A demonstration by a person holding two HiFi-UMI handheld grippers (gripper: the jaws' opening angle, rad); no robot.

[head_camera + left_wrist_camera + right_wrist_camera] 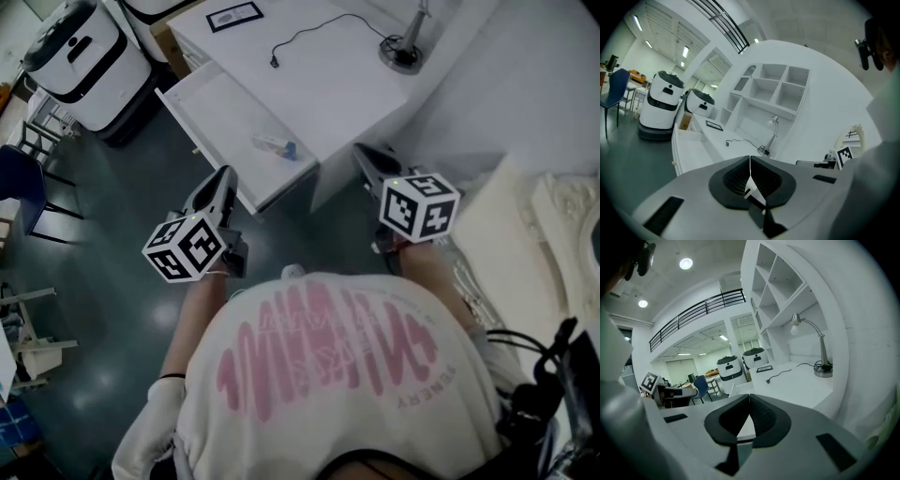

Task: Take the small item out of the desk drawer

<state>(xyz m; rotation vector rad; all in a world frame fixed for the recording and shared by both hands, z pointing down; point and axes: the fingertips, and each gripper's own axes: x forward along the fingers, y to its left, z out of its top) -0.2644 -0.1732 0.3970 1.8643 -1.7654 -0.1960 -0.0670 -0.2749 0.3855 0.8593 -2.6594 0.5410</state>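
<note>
Shut and empty, the left hand-held gripper and right hand-held gripper are held short of the bench, presumably before reaching in; ahead between them, the item is seen in the open drawer.

desk lamp, white robot, blue chair

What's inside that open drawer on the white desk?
Only one small item, whitish with a blue end, shows in the drawer. Anything further back under the desktop is covered.
</note>
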